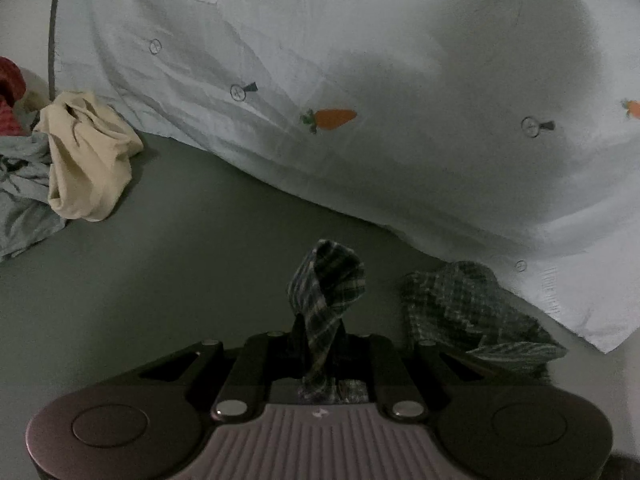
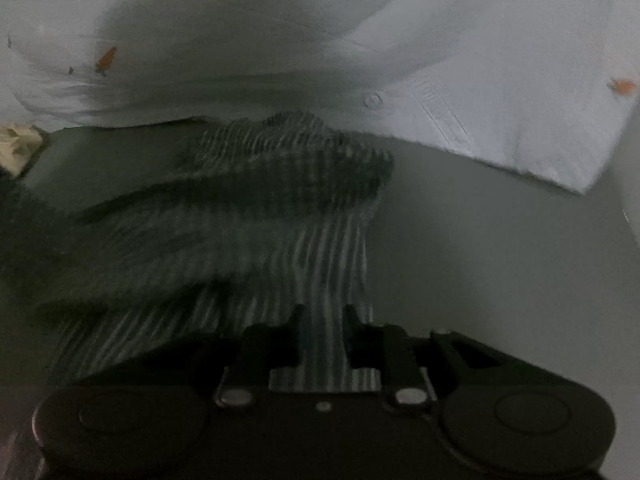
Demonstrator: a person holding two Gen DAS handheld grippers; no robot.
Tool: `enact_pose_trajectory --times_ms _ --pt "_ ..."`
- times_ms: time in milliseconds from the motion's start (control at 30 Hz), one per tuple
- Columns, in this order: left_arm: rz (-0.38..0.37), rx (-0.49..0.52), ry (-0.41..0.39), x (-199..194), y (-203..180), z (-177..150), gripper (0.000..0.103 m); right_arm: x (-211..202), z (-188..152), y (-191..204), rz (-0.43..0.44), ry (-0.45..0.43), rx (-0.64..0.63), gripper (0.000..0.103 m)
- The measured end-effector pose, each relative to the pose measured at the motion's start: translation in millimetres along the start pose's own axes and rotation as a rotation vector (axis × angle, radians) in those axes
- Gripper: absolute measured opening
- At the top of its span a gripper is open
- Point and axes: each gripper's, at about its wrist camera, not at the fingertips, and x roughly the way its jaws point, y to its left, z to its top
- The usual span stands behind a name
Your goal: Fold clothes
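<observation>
A dark green plaid cloth (image 1: pixel 324 280) rises in a twisted strip from my left gripper (image 1: pixel 318 328), which is shut on it. The rest of that cloth (image 1: pixel 460 312) lies bunched on the grey-green surface just to the right. In the right wrist view the same plaid cloth (image 2: pixel 280 184) is blurred and spreads from the left down to my right gripper (image 2: pixel 323 312). A visible gap separates its fingers (image 2: pixel 297 320). The cloth runs flat through that gap and the pads do not squeeze it.
A big pale blue cloth with a carrot print (image 1: pixel 360 60) (image 2: pixel 280 40) covers the far side. At the left lie a cream garment (image 1: pixel 88 160), a grey-blue one (image 1: pixel 20 184) and something red (image 1: pixel 8 92). Bare grey-green surface (image 1: pixel 180 240) is in the middle.
</observation>
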Motion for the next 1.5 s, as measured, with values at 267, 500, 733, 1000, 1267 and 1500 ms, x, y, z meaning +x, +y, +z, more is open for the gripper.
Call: enact_pose_trajectory --times_ms 267,500,733,1000,1267,1500 --pt "0.049 -0.037 0.047 29.8 13.7 2.4 0.011 116.9 73.0 -19.5 -0.005 0.009 0.01 0.015" --pt "0.081 -0.091 0.07 38.2 32.8 1.2 0.011 178.9 120.3 -38.8 -0.008 0.008 0.101 0.01" --pt "0.028 -0.036 -0.011 3.9 21.8 14.8 0.011 122.1 120.5 -76.8 0.06 -0.06 0.297 0.027" --pt "-0.299 0.266 -0.143 -83.6 -66.0 21.3 0.011 -22.8 47.3 -82.7 0.05 -0.114 0.283 0.029" --pt "-0.77 0.695 0.088 -159.7 -162.3 -76.7 0.015 -115.4 -67.5 -88.7 0.091 -0.03 0.404 0.033" --pt "-0.664 0.886 0.443 -120.4 -179.5 -210.2 0.024 -135.7 -142.4 -93.7 0.239 0.082 0.606 0.036"
